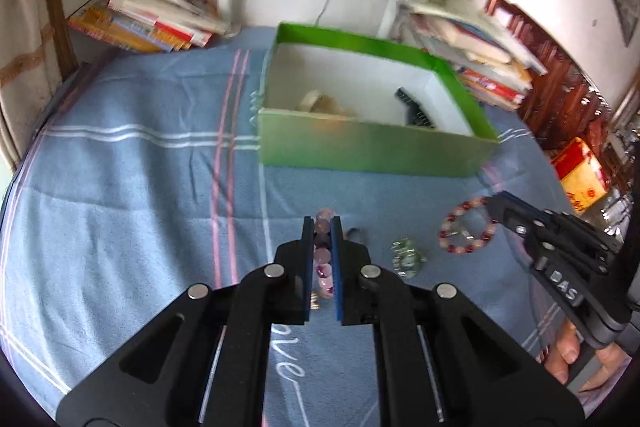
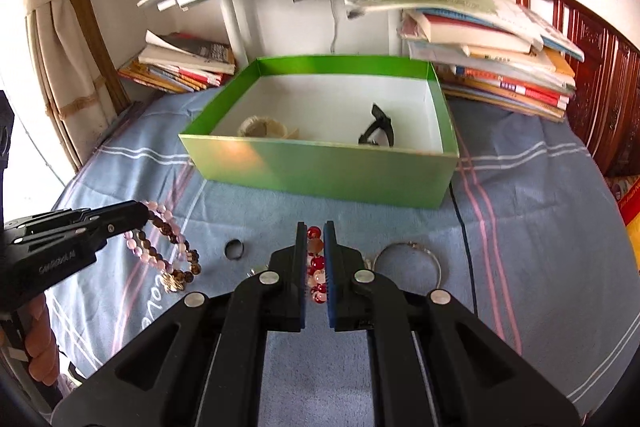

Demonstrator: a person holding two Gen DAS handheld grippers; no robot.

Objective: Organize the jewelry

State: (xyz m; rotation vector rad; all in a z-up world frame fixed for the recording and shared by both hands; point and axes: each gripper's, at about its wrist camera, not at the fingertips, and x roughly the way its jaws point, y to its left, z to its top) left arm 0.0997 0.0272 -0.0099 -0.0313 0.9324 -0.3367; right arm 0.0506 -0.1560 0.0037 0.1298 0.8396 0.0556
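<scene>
My left gripper (image 1: 322, 223) is shut on a pink and purple bead bracelet (image 1: 323, 259), which hangs above the blue cloth; from the right wrist view the same gripper (image 2: 143, 214) carries this looped bracelet (image 2: 162, 247) with brown beads and a gold charm. My right gripper (image 2: 315, 227) is shut on a red and pink bead bracelet (image 2: 316, 263), seen as a hanging ring (image 1: 466, 231) under that gripper (image 1: 495, 201). Behind both stands an open green box (image 2: 320, 167) holding a beige band (image 2: 262, 127) and a black strap (image 2: 378, 131).
On the cloth lie a black ring (image 2: 234, 250), a silver bangle (image 2: 412, 259) and a clear crystal piece (image 1: 406, 258). A black cable (image 2: 460, 223) runs right of the box. Book stacks (image 2: 500, 67) flank a white shelf post. A person's fingers hold each gripper.
</scene>
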